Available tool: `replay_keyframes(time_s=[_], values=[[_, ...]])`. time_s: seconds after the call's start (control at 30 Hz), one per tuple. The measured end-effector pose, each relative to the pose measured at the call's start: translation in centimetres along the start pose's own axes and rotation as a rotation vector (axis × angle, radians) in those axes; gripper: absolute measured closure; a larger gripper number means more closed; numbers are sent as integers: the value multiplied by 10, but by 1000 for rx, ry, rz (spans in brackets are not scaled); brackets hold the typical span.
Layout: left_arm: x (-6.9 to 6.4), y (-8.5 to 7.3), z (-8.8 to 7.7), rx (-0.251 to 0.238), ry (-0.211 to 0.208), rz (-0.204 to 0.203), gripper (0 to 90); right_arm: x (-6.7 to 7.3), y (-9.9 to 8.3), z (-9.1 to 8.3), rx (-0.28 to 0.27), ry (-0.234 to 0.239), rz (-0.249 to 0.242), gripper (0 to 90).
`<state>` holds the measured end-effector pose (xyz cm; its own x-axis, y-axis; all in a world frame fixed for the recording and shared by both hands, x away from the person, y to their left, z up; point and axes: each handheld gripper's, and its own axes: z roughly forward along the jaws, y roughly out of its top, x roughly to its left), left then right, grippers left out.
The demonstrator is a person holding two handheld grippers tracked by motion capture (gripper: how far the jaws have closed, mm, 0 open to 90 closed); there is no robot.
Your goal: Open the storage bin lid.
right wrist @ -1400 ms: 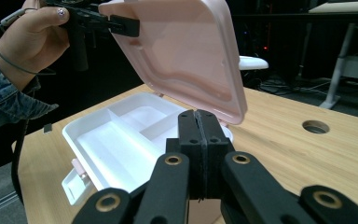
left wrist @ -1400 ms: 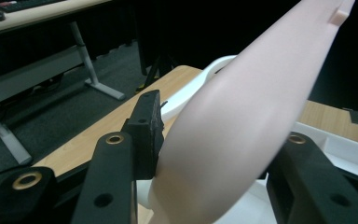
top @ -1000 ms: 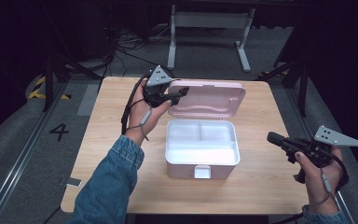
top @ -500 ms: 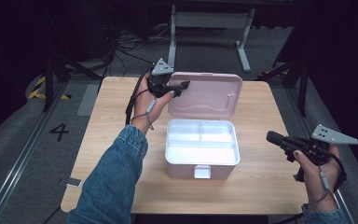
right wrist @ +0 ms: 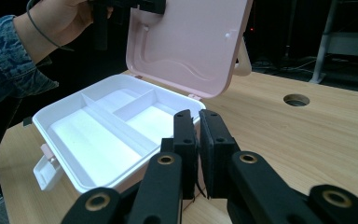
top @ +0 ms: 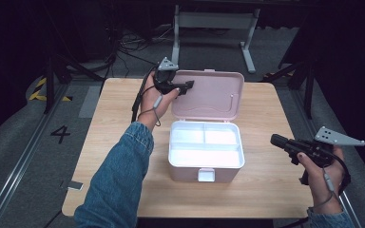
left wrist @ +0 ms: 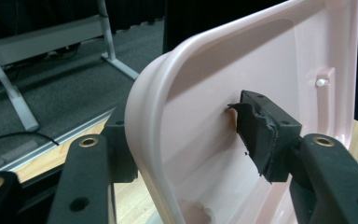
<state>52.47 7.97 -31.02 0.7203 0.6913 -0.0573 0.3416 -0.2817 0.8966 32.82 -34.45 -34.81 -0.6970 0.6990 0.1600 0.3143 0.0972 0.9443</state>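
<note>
Pink lid [top: 214, 92] smooth glossy plastic; white box [top: 206, 151] glossy plastic inside; counter [top: 266, 185] matt light wood grain; left claw [left wrist: 186, 154] pads matt black rubbery, torn; sleeve [top: 119, 185] denim cloth.

One sign can be read: a black numeral "4" [top: 60, 134] painted on the grey floor [top: 24, 142], just left of the worktop [top: 266, 190] in the high view. Beyond it, farther left, yellow-and-black hazard stripes [top: 40, 90] mark the floor, with no lettering. No other writing, label or brand can be read in any of the views.
</note>
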Motion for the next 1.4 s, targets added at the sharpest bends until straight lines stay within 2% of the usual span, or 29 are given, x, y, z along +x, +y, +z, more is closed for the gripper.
replay_keyframes(time_s=[0.33, 0.37, 0.53, 0.9, 1.13, 1.4], values=[[11, -4, 15, 20, -11, -43, 405, -3, -2, 1, 13, -2, 13, 845], [13, -4, 17, 35, -18, -58, 404, -4, -3, 1, 14, -2, 11, 844], [18, -4, 24, 74, -25, -81, 395, -5, -3, 2, 18, -7, 10, 840], [27, -12, 36, 87, -35, -112, 371, -8, -6, 3, 27, -9, 24, 832], [32, -19, 44, 87, -47, -149, 357, -10, -6, 1, 27, -17, 27, 824], [37, -27, 52, 91, -56, -158, 337, -12, -8, 2, 38, -19, 37, 817]])
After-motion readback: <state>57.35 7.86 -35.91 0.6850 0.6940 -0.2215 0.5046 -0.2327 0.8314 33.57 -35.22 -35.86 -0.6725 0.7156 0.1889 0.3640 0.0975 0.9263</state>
